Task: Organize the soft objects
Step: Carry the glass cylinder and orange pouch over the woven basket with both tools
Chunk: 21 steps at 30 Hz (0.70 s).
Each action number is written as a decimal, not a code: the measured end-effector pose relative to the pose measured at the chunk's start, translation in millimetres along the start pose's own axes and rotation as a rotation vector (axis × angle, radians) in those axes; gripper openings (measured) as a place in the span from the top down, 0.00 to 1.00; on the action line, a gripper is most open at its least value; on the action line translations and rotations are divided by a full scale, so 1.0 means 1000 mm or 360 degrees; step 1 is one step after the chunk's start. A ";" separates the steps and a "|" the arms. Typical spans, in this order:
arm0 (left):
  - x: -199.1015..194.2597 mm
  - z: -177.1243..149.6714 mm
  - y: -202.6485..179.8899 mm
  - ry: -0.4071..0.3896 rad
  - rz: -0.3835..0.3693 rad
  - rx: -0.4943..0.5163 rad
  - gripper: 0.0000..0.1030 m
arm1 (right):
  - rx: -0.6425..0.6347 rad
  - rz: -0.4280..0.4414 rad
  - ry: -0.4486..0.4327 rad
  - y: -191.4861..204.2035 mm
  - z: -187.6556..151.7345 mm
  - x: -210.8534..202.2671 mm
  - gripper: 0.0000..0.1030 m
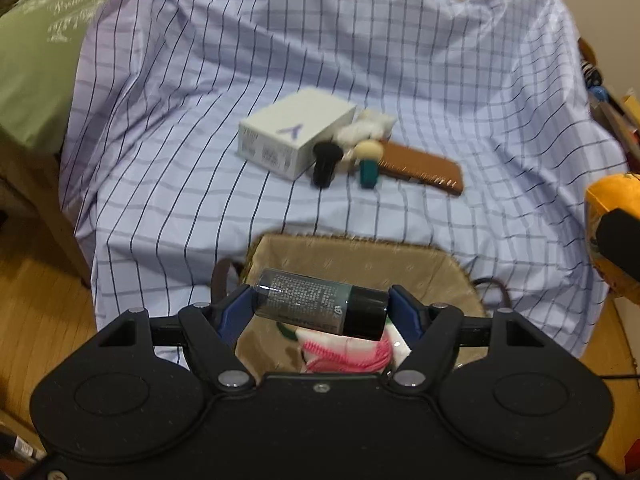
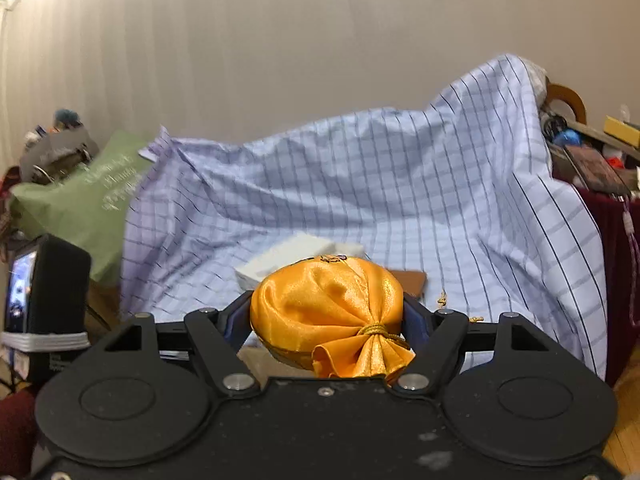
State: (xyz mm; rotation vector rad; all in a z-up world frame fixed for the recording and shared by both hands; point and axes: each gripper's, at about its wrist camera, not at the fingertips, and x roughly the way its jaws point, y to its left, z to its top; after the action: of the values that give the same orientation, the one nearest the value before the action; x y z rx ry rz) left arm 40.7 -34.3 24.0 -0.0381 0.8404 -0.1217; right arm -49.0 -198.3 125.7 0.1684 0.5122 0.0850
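My left gripper [image 1: 322, 308] is shut on a dark bottle with a black cap [image 1: 320, 304], held crosswise above a woven basket [image 1: 360, 256] with a tan lining. In the basket lies a white and pink soft thing [image 1: 348, 354]. My right gripper [image 2: 326, 316] is shut on an orange satin pouch [image 2: 324, 308] tied with a gold cord; the pouch [image 1: 612, 232] also shows at the right edge of the left wrist view. On the checked sheet [image 1: 200, 160] beyond the basket lie a white fluffy toy [image 1: 366, 126], a small doll with a teal body [image 1: 368, 162] and a black brush [image 1: 326, 162].
A white box [image 1: 292, 132] and a brown comb [image 1: 424, 168] lie beside the toys. A green bag [image 1: 36, 64] sits left of the sheet. Cluttered shelves [image 2: 592, 152] stand to the right. The left hand's device with a lit screen [image 2: 44, 304] is at the left. Wooden floor [image 1: 36, 300] lies below.
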 end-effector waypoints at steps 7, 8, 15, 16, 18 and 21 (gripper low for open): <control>0.021 -0.016 0.002 0.0121 0.0052 -0.0016 0.34 | 0.0032 -0.0060 0.0135 -0.005 -0.016 0.018 0.29; 0.022 -0.018 0.002 0.0130 0.0056 -0.0016 0.34 | 0.0038 -0.0065 0.0150 -0.006 -0.017 0.019 0.29; 0.025 -0.024 0.000 0.0143 0.0103 0.0019 0.34 | 0.0098 -0.0081 0.0261 -0.014 -0.026 0.033 0.29; 0.026 -0.025 0.001 0.0151 0.0105 0.0019 0.34 | 0.0105 -0.0082 0.0273 -0.014 -0.027 0.034 0.29; 0.029 -0.026 0.001 0.0168 0.0107 0.0017 0.34 | 0.0116 -0.0087 0.0294 -0.016 -0.028 0.037 0.29; 0.031 -0.027 0.001 0.0173 0.0118 0.0026 0.34 | 0.0124 -0.0094 0.0311 -0.017 -0.030 0.039 0.29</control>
State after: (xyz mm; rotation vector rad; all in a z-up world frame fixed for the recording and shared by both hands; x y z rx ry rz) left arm 40.7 -36.8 -17.2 0.0151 0.9483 -0.0615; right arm -28.9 -205.6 78.0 0.2226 0.7152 0.0238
